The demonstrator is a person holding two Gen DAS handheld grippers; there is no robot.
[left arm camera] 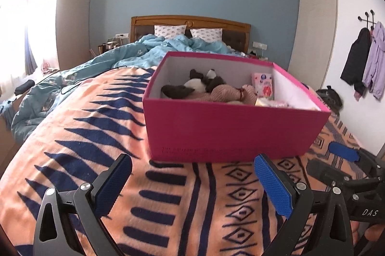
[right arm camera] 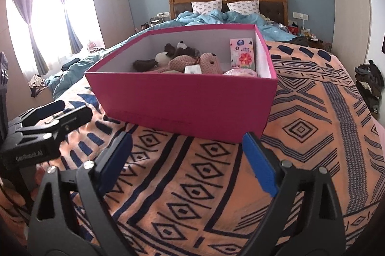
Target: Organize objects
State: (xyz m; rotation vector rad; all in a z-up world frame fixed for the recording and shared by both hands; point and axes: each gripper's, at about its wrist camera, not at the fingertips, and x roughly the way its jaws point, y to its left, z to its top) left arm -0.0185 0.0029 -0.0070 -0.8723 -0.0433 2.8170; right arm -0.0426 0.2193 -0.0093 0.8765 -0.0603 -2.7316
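Note:
An open pink box [left arm camera: 228, 128] [right arm camera: 187, 99] stands on the orange patterned blanket. Inside lie a dark-and-white plush toy [left arm camera: 197, 85] [right arm camera: 166, 53], a pinkish-brown plush toy [left arm camera: 226, 93] [right arm camera: 192, 63], a pink flowered packet [left arm camera: 263, 86] [right arm camera: 243, 53] standing against the right wall, and a pale pink item [right arm camera: 240, 73] at the front right. My left gripper [left arm camera: 192, 169] is open and empty, just in front of the box. My right gripper [right arm camera: 187, 147] is open and empty, also just in front of the box. Each gripper shows at the edge of the other's view.
The orange and navy blanket [left arm camera: 180, 195] [right arm camera: 312, 123] covers the bed's near half. A crumpled blue duvet [left arm camera: 134, 53] and two pillows [right arm camera: 226, 5] lie toward the wooden headboard [left arm camera: 190, 22]. Coats [left arm camera: 365, 58] hang on the right wall. Dark clothes [right arm camera: 370, 82] sit right of the bed.

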